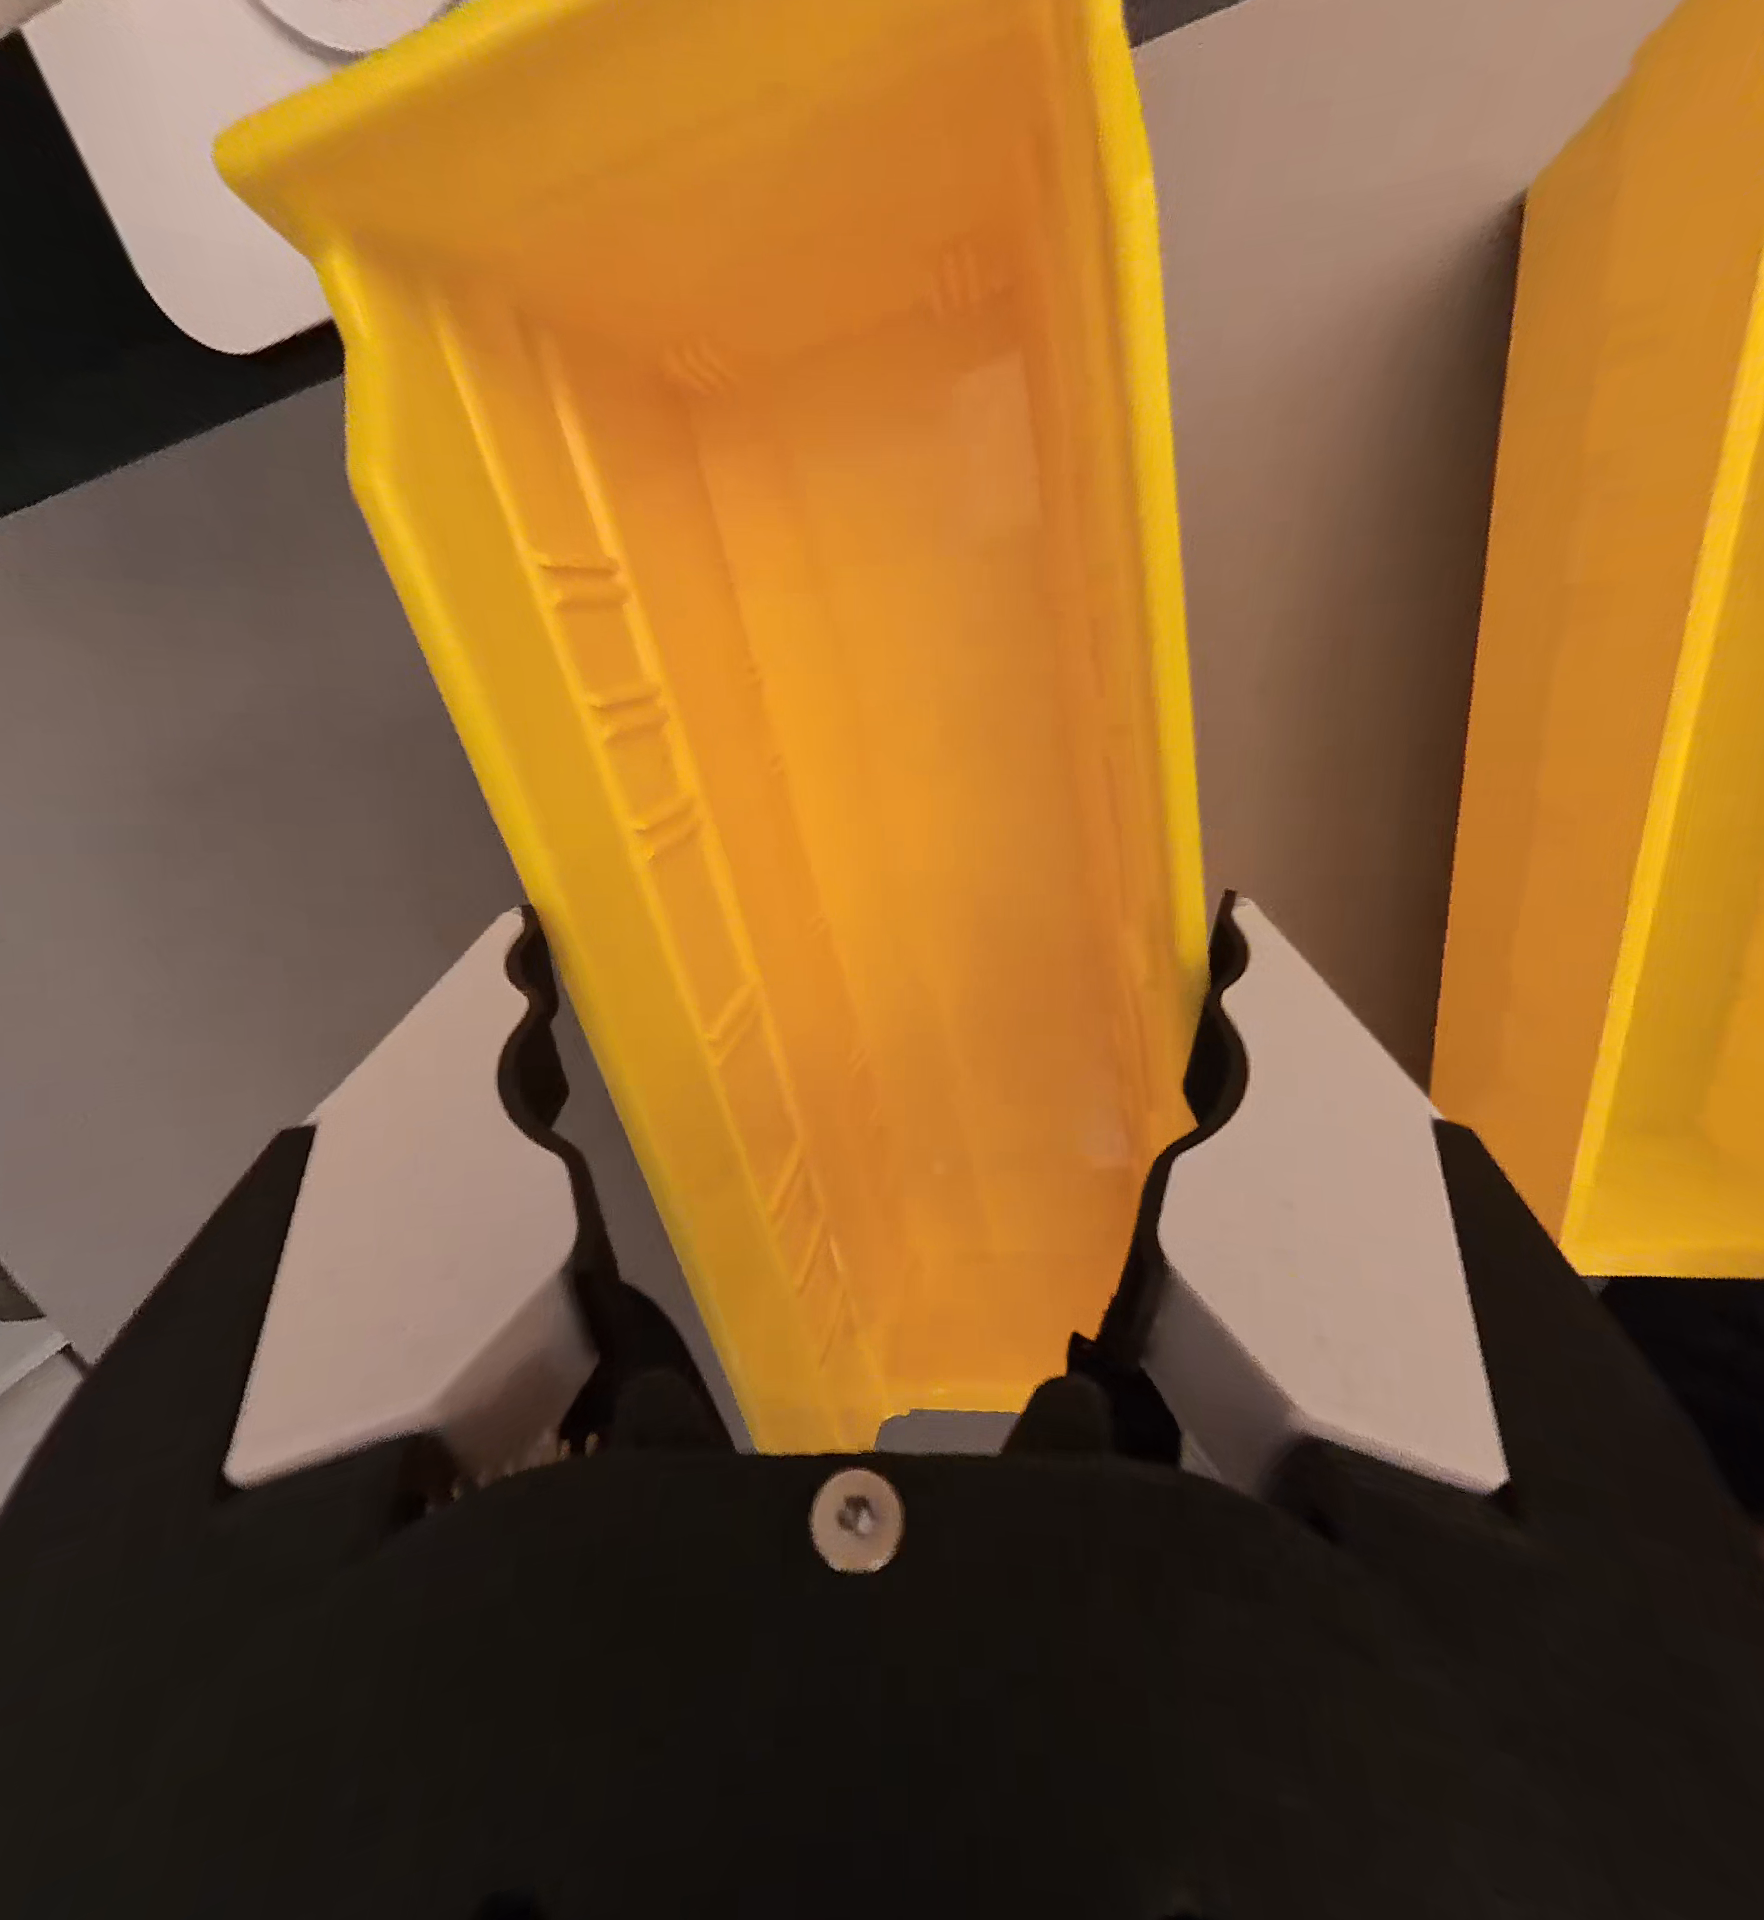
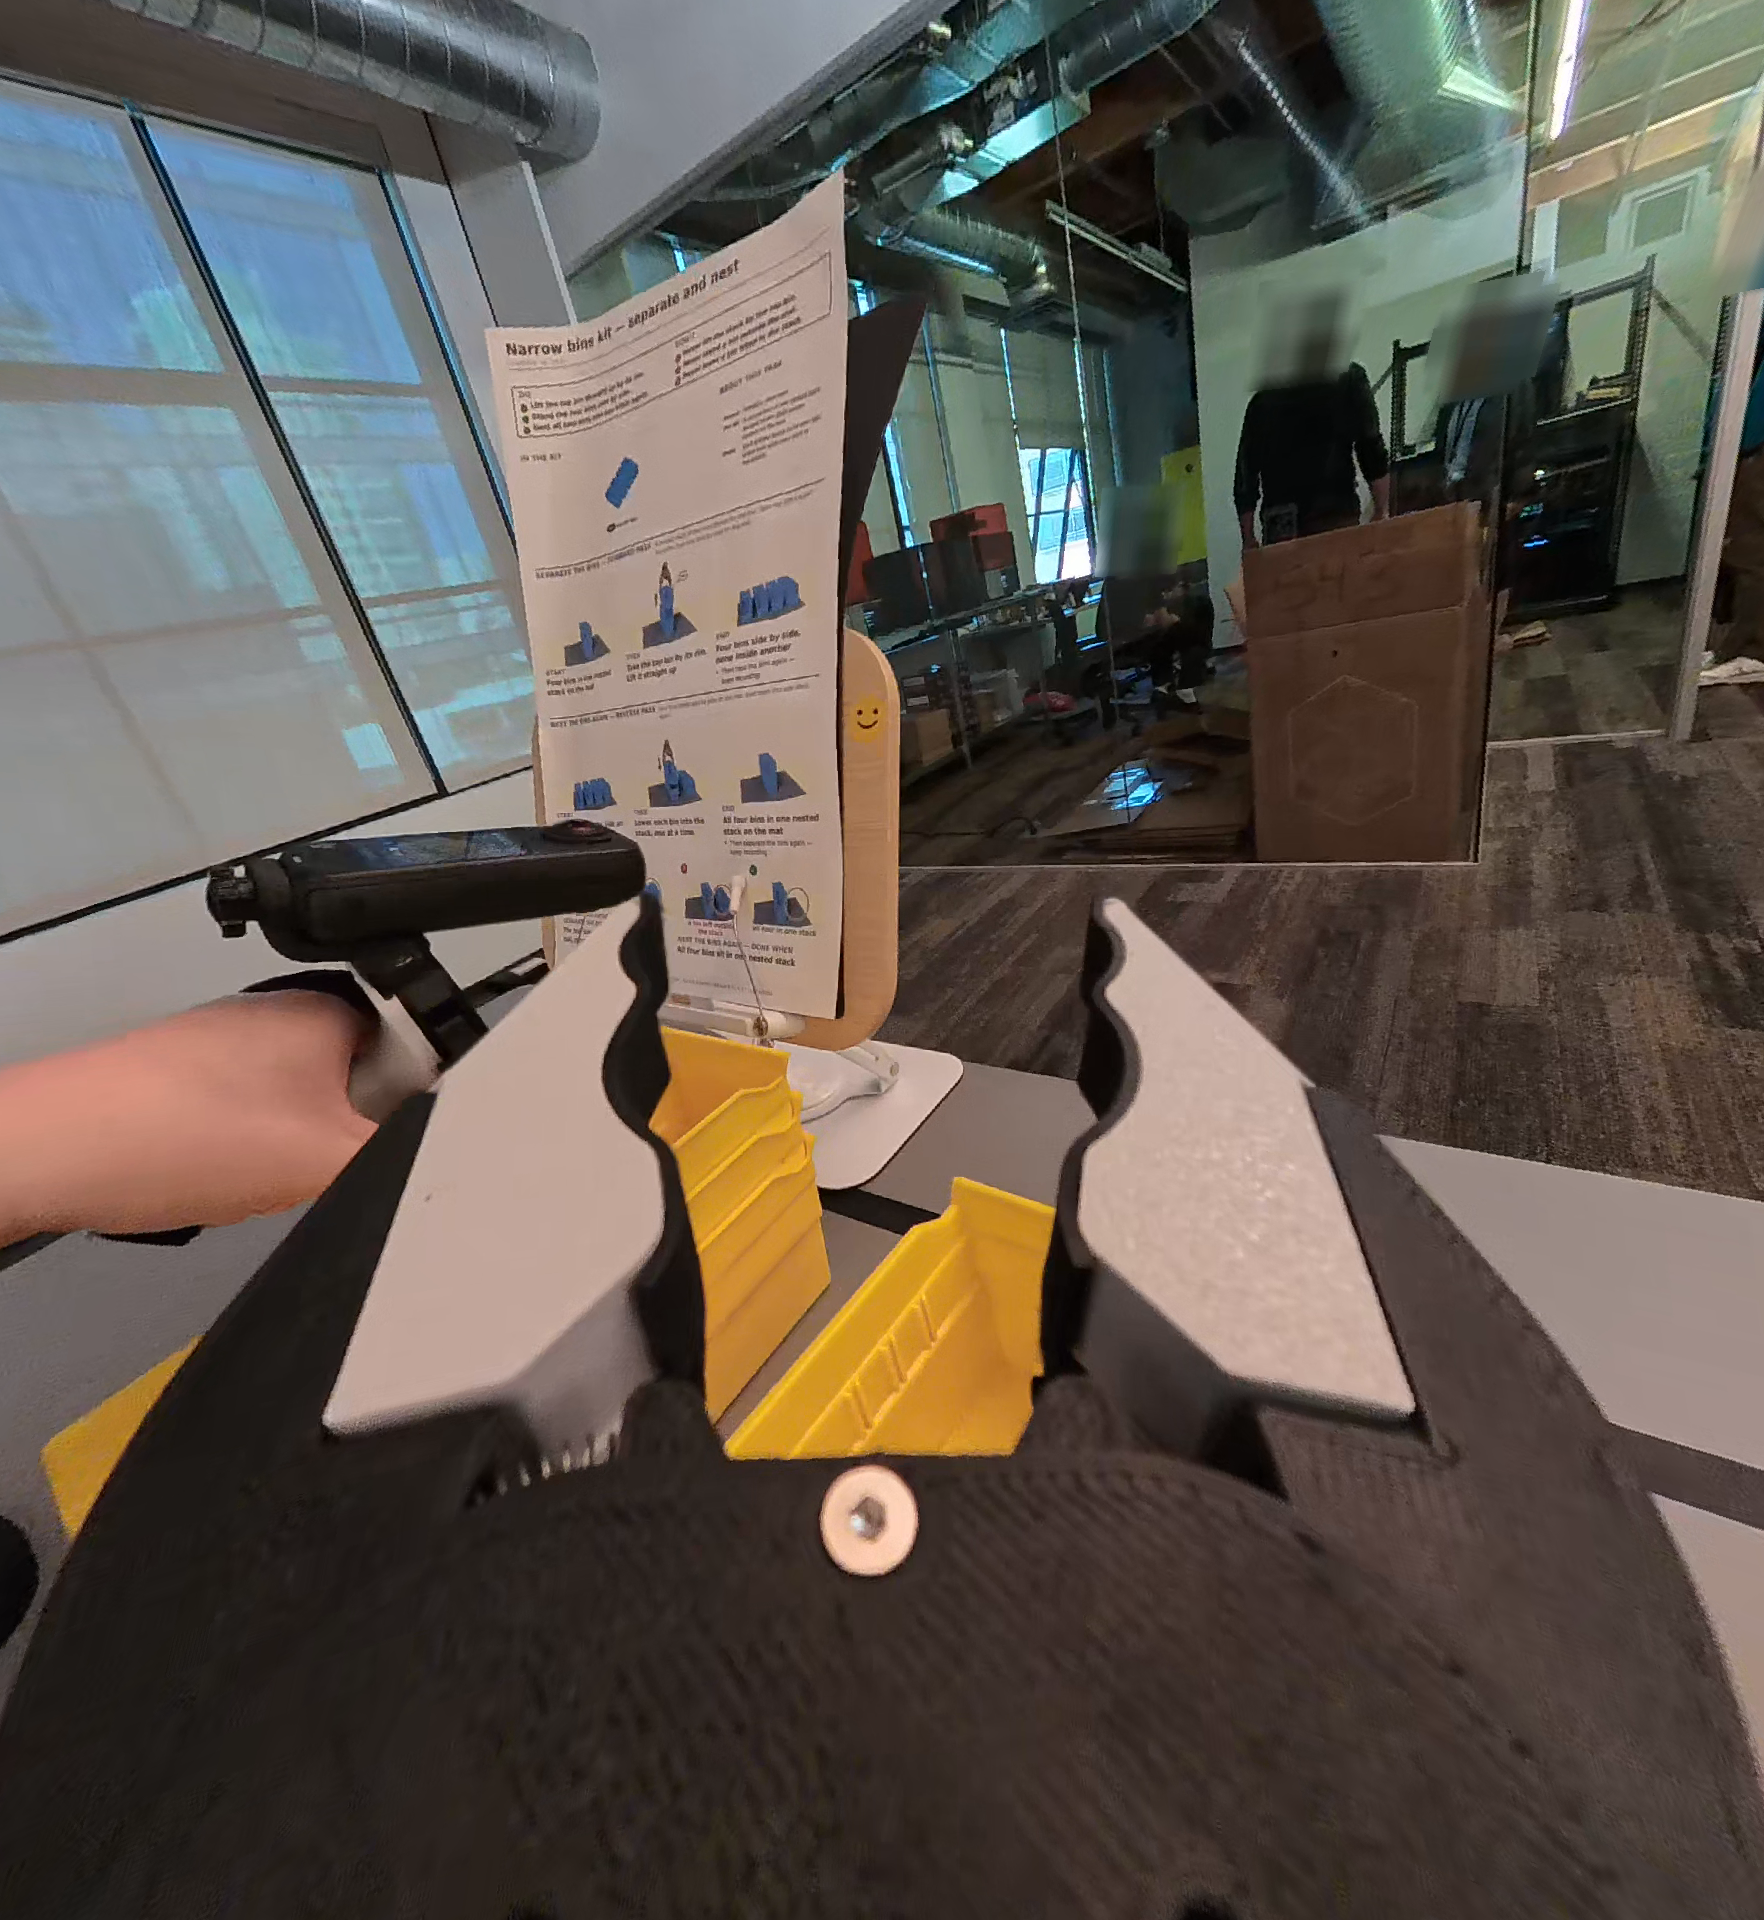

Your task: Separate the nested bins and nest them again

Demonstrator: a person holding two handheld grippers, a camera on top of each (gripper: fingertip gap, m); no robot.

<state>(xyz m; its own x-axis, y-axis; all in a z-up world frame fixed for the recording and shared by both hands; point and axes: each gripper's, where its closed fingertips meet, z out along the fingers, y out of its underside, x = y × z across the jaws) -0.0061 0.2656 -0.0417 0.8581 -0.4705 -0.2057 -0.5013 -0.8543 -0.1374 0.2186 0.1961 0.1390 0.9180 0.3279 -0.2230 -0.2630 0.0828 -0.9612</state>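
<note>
So the left gripper (image 1: 873, 956) has its jaws spread wide around a long narrow yellow bin (image 1: 805, 623), open side facing the camera. The right pad sits right on the bin's right rim, and the left pad looks to be against the left outer wall, though it's a bit blurry there, so I'd call it clamped on the bin across its width. A second yellow bin (image 1: 1636, 675) stands just beside it on the right, apart from it, on the grey tabletop (image 1: 182, 779). From the right wrist view, the right gripper (image 2: 873, 987) is up in the air with its fingers partly open and nothing between them, pads clearly not touching anything. Below it there's a nested stack of yellow bins (image 2: 743, 1174) standing on the table and a loose yellow bin (image 2: 919, 1340) lying next to it, open side up. A hand (image 2: 130, 1122) on the left of that view holds the other tool, with a black camera (image 2: 421, 883) mounted on top of it. Behind the bins there's a printed instruction sheet (image 2: 680, 582) propped on a wooden stand (image 2: 870, 831) with a white base.
</note>
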